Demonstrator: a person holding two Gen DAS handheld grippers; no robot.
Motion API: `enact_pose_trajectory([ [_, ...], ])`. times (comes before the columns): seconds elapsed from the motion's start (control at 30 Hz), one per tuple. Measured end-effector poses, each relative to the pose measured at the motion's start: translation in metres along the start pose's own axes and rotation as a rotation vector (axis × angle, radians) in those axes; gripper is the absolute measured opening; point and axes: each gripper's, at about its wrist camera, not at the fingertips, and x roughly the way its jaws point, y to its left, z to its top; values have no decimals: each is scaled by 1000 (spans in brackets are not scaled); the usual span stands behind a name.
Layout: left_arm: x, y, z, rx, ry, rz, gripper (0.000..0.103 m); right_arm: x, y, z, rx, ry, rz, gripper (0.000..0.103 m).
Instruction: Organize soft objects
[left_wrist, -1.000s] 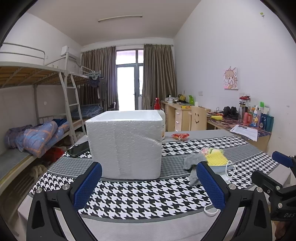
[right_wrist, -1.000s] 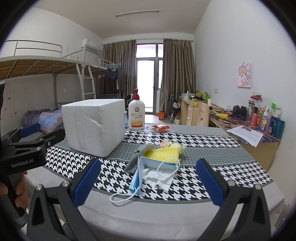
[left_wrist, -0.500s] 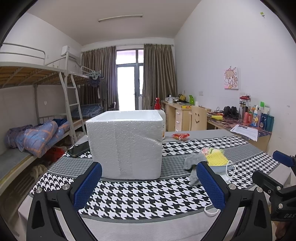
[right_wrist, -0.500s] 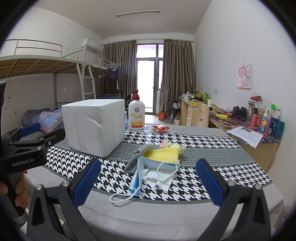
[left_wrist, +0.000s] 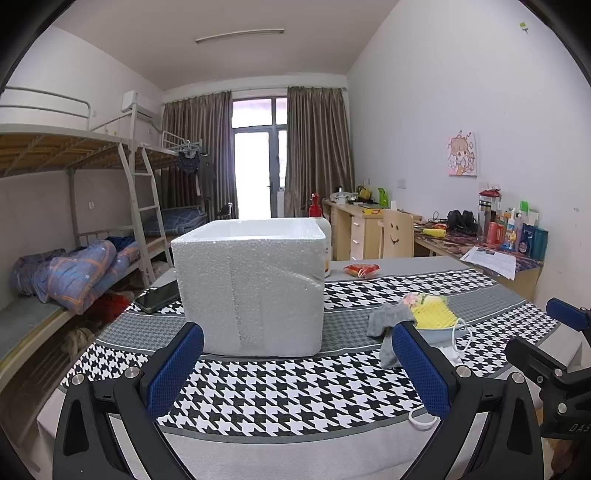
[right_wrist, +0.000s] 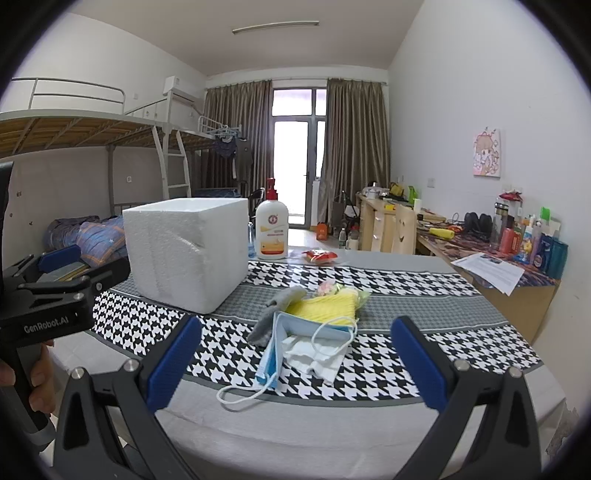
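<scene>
Both grippers hover at the near edge of the surface (right_wrist: 295, 435), left gripper (left_wrist: 295, 373) and right gripper (right_wrist: 295, 365) with fingers spread wide, holding nothing. Just beyond the right one lies the soft pile: face mask (right_wrist: 295, 332), grey sock (right_wrist: 273, 314), yellow cloth (right_wrist: 325, 308). Further left stands the foam box (right_wrist: 184, 251). Risk: the mask's loops may snag neighbouring items during lifting. Nothing has shifted from the earlier frames.
</scene>
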Motion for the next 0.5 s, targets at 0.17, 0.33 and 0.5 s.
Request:
enact_pose_trajectory([
  [0.17,0,2,0,-5,2,6,102,1,0,0,2,-1,1,103],
  [0.33,0,2,0,-3,4,7,102,1,2,0,-3,0,-1,103],
  [0.5,1,2,0,-5,4,7,102,1,2,-1,-5,0,-3,103],
])
